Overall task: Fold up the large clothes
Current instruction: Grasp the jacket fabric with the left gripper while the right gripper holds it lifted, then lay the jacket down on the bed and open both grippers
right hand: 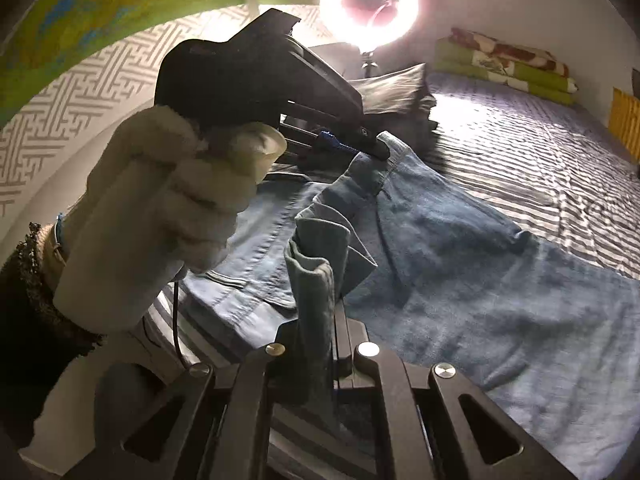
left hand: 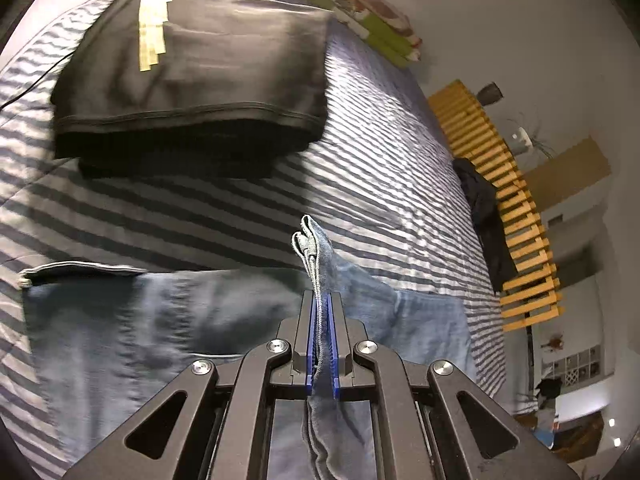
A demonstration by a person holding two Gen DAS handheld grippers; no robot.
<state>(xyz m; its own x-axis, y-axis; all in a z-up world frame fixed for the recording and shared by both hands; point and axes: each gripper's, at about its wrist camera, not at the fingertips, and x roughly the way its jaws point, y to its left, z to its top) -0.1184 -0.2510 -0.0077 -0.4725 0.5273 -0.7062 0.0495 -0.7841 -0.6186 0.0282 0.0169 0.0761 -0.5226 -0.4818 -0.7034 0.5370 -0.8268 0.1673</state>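
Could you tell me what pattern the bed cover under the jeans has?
Grey-and-white stripes on the quilted bed cover, clearest in the left wrist view.

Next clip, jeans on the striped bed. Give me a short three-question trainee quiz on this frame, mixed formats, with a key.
1. True or false: the left gripper is shut on a fold of the jeans.
2. Multiple choice: where does the folded black garment lie?
A. on top of the jeans
B. on the striped bedcover, apart from the jeans
C. over the wooden slats
3. Short answer: what is the right gripper shut on?

Key
1. True: denim stands pinched between its blue fingers.
2. B
3. A bunched part of the jeans; the left gripper grips another edge beyond it, nearer the ring light.
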